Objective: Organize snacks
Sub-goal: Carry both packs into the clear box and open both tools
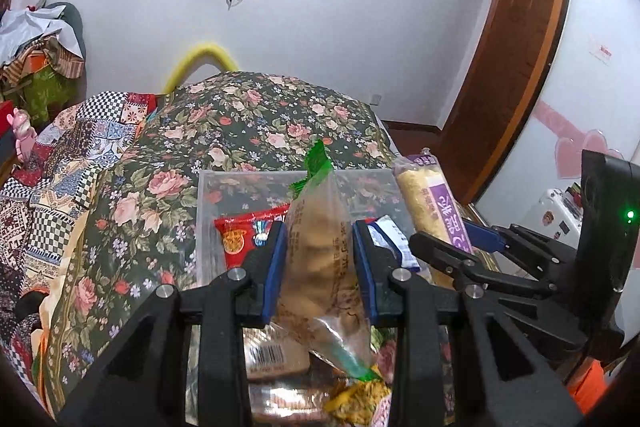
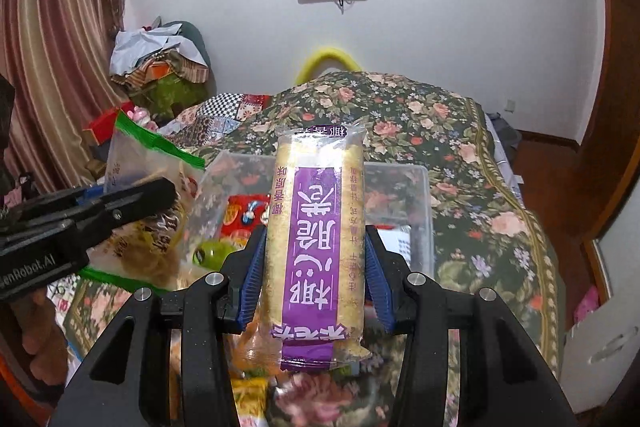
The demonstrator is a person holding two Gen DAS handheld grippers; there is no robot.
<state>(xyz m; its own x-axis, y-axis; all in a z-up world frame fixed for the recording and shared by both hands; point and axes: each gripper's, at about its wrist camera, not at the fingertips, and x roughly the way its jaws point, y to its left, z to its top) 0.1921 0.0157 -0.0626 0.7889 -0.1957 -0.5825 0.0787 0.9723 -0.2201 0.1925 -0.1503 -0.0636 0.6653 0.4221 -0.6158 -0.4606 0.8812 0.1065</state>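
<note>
My left gripper (image 1: 320,259) is shut on a clear snack bag with green ends (image 1: 320,247), holding it upright above a clear plastic bin (image 1: 208,187). The bin stands on a floral bedspread and holds a red packet (image 1: 240,231) and a white and blue packet (image 1: 394,247). My right gripper (image 2: 316,267) is shut on a long purple-labelled pack of yellow wafers (image 2: 316,227), also raised over the bin (image 2: 424,195). In the left wrist view the right gripper (image 1: 464,239) and its purple pack (image 1: 432,203) appear at the right. In the right wrist view the left gripper's bag (image 2: 152,179) shows at the left.
More loose snack packets (image 1: 276,355) lie on the bed below the grippers, including a yellow one (image 1: 356,399). A patchwork quilt (image 1: 72,155) covers the left of the bed. A wooden wardrobe (image 1: 516,47) stands right, a clothes pile (image 2: 160,67) and curtain (image 2: 60,47) left.
</note>
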